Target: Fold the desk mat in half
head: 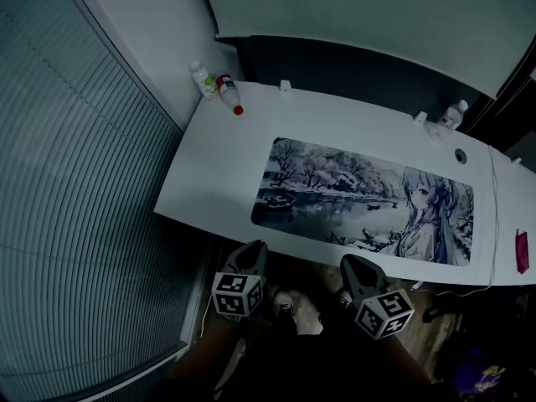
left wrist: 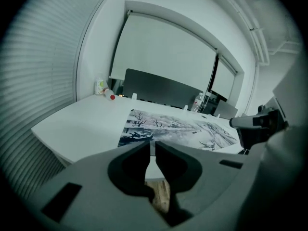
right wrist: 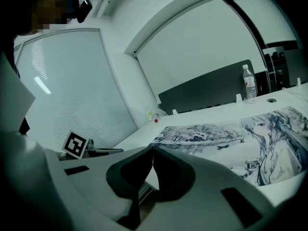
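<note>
The desk mat, printed with a snowy lake and an anime girl, lies flat and unfolded on the white desk. Both grippers hang just off the desk's near edge, short of the mat. My left gripper is by the mat's near left corner; in its own view the jaws stand a narrow slit apart, nothing between them, with the mat beyond. My right gripper is near the middle of the mat's front edge; its tips touch, empty, the mat ahead.
Two bottles stand at the desk's back left corner, another bottle at the back right. A red item lies at the right end. A dark partition runs behind; a ribbed glass wall stands left.
</note>
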Available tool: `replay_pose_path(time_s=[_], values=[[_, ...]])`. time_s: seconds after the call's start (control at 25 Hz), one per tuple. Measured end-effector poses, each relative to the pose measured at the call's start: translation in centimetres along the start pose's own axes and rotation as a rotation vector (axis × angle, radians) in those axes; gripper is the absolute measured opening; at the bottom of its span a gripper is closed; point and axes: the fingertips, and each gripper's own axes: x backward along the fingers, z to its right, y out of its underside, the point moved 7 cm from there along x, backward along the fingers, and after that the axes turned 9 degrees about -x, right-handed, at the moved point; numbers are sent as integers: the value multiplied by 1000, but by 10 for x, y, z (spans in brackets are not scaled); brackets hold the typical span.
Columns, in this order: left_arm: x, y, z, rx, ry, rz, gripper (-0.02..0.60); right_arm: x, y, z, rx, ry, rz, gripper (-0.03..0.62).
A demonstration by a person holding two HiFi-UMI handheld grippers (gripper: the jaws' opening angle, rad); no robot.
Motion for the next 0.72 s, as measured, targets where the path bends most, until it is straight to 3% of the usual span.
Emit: replay_pose_path(time_s=[0.12,0.24,0.72], values=[[-14,5,-10,12,-35,-38,90,-8,-2,6,2,-14,-26,25],[-29,6,-20,20,-69,-65,122,-14,-3,11,-3,-31,-47,25],[-85,12,-50,-5,-148,-190,195,-13,-9,44,-31,-25,-75,25]])
